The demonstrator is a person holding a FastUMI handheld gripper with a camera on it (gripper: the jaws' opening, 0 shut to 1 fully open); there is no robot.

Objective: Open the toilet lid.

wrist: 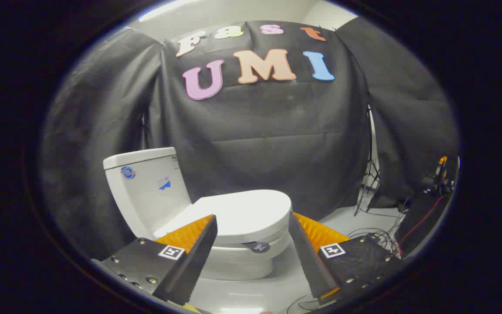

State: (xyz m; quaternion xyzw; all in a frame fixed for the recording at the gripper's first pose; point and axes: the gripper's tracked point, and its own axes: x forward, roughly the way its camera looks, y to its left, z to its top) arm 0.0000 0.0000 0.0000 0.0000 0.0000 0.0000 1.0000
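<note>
A: What is at the left side?

B: First there is the black cloth wall (103,109) of the booth. In front of it stands the white toilet (233,257). Its tank (146,187) is at the left end, with two small blue stickers on the side.

A: And the toilet lid?

B: The toilet lid (242,213) is down, lying flat on the seat. It is to the right of the tank and it shows between the two fingers and just beyond them. A small dark round tag (259,247) hangs under the front edge of the lid.

A: How is the gripper?

B: The gripper (253,222) is spread wide. The fingers (201,244) hold nothing, and they do not seem to touch the lid. Each finger body carries a square black-and-white marker (171,252).

A: What is more to the right?

B: On the pale floor (342,218) there are loose cables (379,235), and a thin stand (371,174) is against the cloth. At the far right is a dark device with a red wire (425,216); what it is I cannot tell.
</note>
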